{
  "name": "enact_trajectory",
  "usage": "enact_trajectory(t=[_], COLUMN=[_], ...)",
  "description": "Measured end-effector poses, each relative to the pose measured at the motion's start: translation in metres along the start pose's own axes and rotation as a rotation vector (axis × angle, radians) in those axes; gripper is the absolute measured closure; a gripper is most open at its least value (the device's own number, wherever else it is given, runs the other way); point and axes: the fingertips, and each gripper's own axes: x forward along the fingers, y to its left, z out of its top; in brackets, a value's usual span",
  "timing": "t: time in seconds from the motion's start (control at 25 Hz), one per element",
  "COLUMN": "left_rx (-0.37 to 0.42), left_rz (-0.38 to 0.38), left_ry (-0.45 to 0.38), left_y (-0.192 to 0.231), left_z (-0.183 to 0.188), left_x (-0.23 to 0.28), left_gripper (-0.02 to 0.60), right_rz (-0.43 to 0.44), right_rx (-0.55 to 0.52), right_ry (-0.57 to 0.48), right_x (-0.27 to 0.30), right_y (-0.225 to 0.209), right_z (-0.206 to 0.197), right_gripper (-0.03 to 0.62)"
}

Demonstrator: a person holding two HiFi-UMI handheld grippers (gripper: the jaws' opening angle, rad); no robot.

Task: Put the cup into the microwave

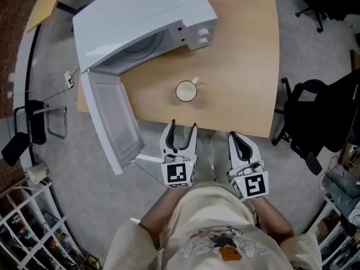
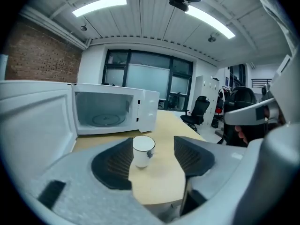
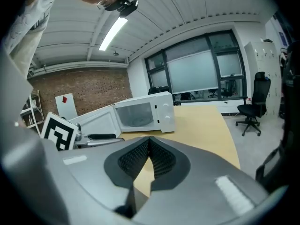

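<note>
A white cup (image 1: 186, 91) with a handle stands upright on the wooden table (image 1: 242, 66), in front of the white microwave (image 1: 140, 27). The microwave's door (image 1: 111, 120) hangs open past the table's near edge, and the glass turntable (image 2: 108, 120) inside is bare. My left gripper (image 1: 183, 126) is open at the near table edge, short of the cup and apart from it. In the left gripper view the cup (image 2: 143, 150) shows between the spread jaws of that gripper (image 2: 152, 159), farther off. My right gripper (image 1: 236, 136) is shut with nothing in it, its pads (image 3: 154, 156) touching.
Black office chairs (image 1: 315, 117) stand to the right of the table on the grey floor. A wire rack (image 1: 28, 229) fills the lower left corner. The person's torso (image 1: 208, 235) is right behind the grippers. In the right gripper view the left gripper's marker cube (image 3: 58, 131) shows at the left.
</note>
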Motion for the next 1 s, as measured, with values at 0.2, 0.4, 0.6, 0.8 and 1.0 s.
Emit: enact_trajectory(t=[0.2,0.4,0.6,0.8,1.0], left_rx=[-0.001,0.015,0.016,0.038,0.100], left_rz=[0.038,0.045,0.047,0.056,0.017], left_ry=[0.022,0.054,0.058,0.034,-0.007], left_y=[0.011,0.016,0.021,0.030,0.032], left_z=[-0.022,-0.046,-0.059,-0.062,-0.061], left_x=[0.042,0.071,0.099,0.123,0.143], left_gripper=[0.232,0.183,0.164,0.152,0.143], right_rz=[-0.031,-0.054,-0.045,-0.026,-0.021], right_rx=[0.002,0.010,0.026,0.049,0.058], right_ry=[-0.002,0.013,0.028,0.040,0.058], right_x=[0.013,0.025,0.037,0.043,0.044], right_y=[-0.025,-0.042,-0.041,-0.035,-0.032], right_z=[-0.009,-0.028,-0.041,-0.048,-0.058], right_gripper=[0.578,0.577,0.580,0.582,0.583])
